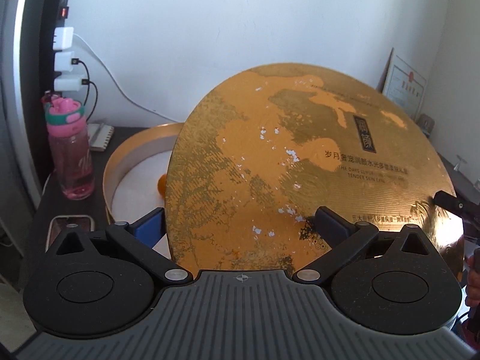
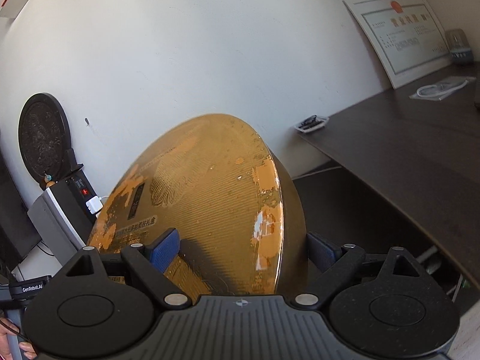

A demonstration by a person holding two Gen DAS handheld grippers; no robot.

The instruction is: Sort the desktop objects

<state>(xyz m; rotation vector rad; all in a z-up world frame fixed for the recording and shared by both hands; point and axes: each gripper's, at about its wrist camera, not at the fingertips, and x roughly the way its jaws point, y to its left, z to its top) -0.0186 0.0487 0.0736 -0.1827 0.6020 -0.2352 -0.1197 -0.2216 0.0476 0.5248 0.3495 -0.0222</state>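
Both hand-held grippers grip the round gold lid, tilted over the open gold box.

The left hand-held gripper (image 1: 240,225) stands wide with the gold lid (image 1: 300,162) between its blue pads, one at the lid's left edge and one on its face, so it appears to pinch the lid. The right hand-held gripper (image 2: 240,255) is also spread wide, one pad on the lid's (image 2: 204,195) top face and the other behind its rim, clamping the edge. Beneath and to the left sits the round gold box (image 1: 135,150) on the dark tabletop (image 1: 51,198), an orange ball (image 1: 162,184) inside it. A pink water bottle (image 1: 70,150) stands just left of the box, and a framed certificate (image 2: 399,33) leans on the wall.
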